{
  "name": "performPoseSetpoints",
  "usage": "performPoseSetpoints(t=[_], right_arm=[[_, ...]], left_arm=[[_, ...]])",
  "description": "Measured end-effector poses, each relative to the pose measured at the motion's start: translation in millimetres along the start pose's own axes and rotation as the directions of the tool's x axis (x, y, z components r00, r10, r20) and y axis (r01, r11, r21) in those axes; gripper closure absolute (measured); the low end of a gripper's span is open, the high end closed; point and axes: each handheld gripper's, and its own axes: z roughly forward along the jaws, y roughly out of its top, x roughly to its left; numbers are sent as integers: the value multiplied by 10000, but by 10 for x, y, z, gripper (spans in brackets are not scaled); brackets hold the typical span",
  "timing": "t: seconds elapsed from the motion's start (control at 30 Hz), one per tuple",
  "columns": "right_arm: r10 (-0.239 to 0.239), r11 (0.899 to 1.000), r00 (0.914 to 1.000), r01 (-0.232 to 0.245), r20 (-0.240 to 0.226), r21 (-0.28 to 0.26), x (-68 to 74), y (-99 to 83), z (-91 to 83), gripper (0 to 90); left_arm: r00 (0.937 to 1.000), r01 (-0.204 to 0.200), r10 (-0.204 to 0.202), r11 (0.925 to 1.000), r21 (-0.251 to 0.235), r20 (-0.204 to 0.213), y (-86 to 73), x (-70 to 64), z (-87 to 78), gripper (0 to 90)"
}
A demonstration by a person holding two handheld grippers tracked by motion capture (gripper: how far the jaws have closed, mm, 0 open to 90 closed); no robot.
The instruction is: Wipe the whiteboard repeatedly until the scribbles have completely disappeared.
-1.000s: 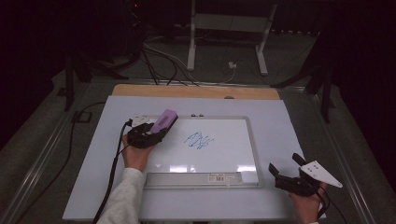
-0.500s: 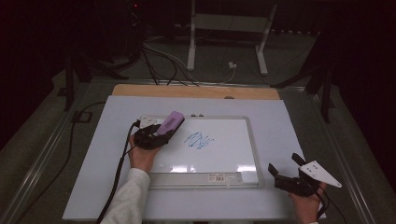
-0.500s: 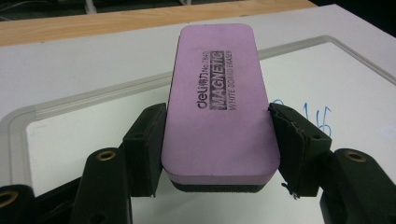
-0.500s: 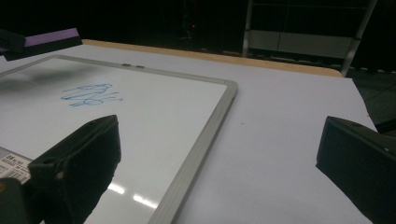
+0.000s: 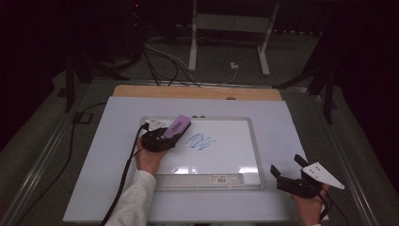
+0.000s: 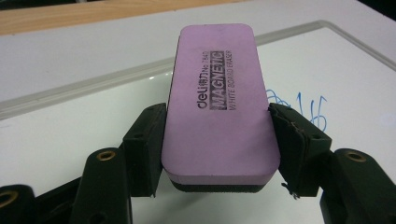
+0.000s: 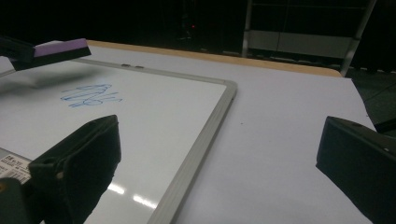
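Note:
A purple whiteboard eraser [image 5: 175, 127] [image 6: 219, 98] with a black felt base is clamped between the jaws of my left gripper [image 5: 162, 137] [image 6: 217, 140], held just above the left part of the whiteboard [image 5: 235, 160]. Blue scribbles [image 5: 201, 141] [image 6: 303, 107] [image 7: 88, 95] lie on the board just right of the eraser. My right gripper [image 5: 289, 172] [image 7: 219, 168] rests at the table's front right, off the board's corner, jaws wide apart with nothing between them. The eraser [image 7: 58, 49] hovers at the far left in the right gripper view.
The whiteboard lies on a pale sheet [image 5: 291, 122] covering a wooden table [image 5: 197, 92]. A barcode label [image 5: 219, 178] sits on the board's near frame. Cables [image 5: 160, 66] and a metal stand [image 5: 226, 37] lie on the dark floor beyond the table.
My left gripper has carried the eraser rightward over the board, closer to the blue scribbles. The right gripper has stayed put.

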Motion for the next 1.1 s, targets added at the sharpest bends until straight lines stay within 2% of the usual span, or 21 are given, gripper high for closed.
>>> performPoseSetpoints(t=[0.43,0.57,0.73,0.93,1.1], right_arm=[[29,10000,10000,-29,5,-5,-13,-2,-12,2],[7,10000,10000,-7,1,-7,-8,0,-10,2],[24,10000,10000,-24,3,5,-11,-1,-10,2],[-17,10000,10000,17,-11,2,-5,-3,-5,2],[-5,10000,10000,5,-20,20,-3,-3,-2,2]], left_arm=[[9994,-350,347,9972,656,61,-84,-101,145,414],[9985,-539,547,9952,814,-78,-100,-126,169,412],[9992,-408,404,9965,725,70,-91,-123,172,372],[9993,-336,349,9964,775,-162,-53,-143,214,261],[9992,-356,369,9962,792,-154,8,-161,276,284]])
